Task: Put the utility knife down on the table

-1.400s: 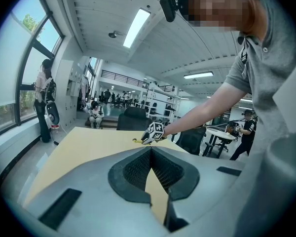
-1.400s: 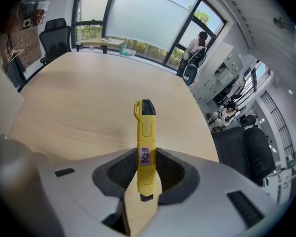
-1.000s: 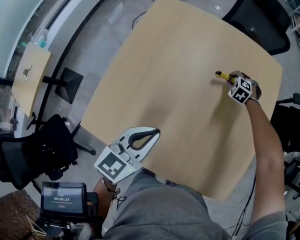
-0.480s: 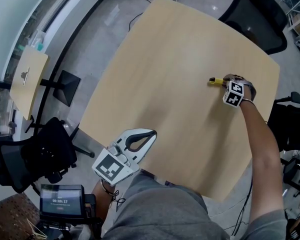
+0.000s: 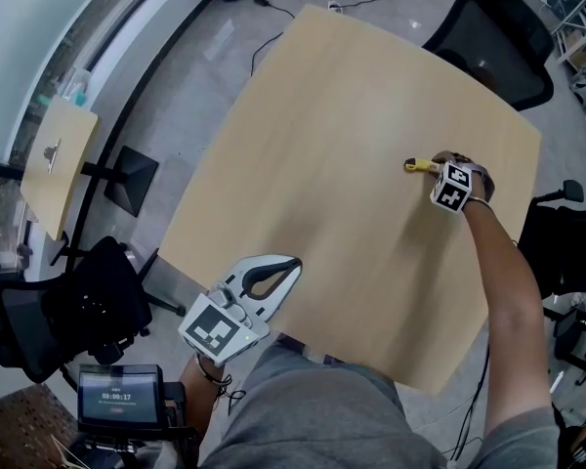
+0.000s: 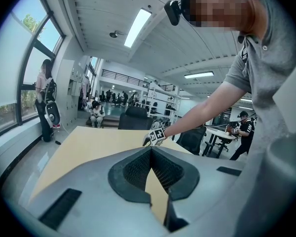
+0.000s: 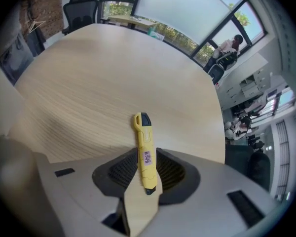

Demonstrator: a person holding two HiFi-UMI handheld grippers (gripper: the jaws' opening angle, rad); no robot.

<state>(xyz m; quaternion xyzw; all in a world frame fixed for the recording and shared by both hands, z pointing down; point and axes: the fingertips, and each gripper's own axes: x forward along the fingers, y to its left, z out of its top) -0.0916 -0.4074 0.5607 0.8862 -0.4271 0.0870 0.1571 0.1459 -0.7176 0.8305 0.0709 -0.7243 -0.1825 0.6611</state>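
Right gripper has its jaws closed on the yellow utility knife, pinching the handle approx. mid-length. The black-tipped end sticks out fwd over the table. In the head view this gripper is out at the far right part of the light-wood table, arm stretched, w/ the knife pointing left and low over the top. Whether the knife touches the wood can't be told. Left gripper hangs at the table's near edge, well apart from the right one. Its own view shows the jaw tips meeting w/ nothing btwn them. A black office chair stands beyond the far corner, and a small timer screen sits at lower left.
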